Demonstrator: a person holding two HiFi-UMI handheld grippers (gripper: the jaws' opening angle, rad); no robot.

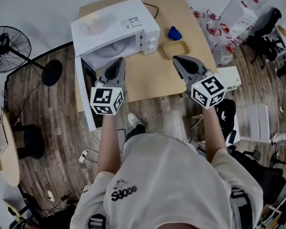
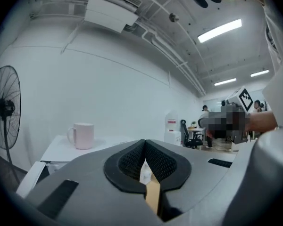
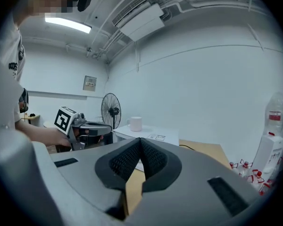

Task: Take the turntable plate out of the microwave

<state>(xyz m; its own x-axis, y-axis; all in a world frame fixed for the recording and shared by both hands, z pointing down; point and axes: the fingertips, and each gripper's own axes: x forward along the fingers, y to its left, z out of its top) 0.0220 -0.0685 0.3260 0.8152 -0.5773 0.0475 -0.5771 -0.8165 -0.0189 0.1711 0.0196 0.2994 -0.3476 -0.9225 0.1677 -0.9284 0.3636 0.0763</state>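
A white microwave (image 1: 115, 24) stands at the back of the wooden table (image 1: 152, 78), its door (image 1: 86, 87) swung open toward the front left. The pale turntable plate (image 1: 113, 49) lies inside the cavity. My left gripper (image 1: 121, 60) hovers just in front of the open cavity, jaws shut and empty (image 2: 145, 160). My right gripper (image 1: 175, 57) hangs over the table right of the microwave, also shut with nothing in it (image 3: 140, 155). From the right gripper view I see the left gripper (image 3: 79, 128) beside the microwave top (image 3: 153, 136).
A pink mug (image 2: 82, 135) sits on the microwave top. A yellow tray (image 1: 177, 48) and a blue object (image 1: 174, 33) lie on the table to the right. A standing fan (image 1: 5, 49) is at the left; bottles (image 1: 214, 27) and chairs crowd the right.
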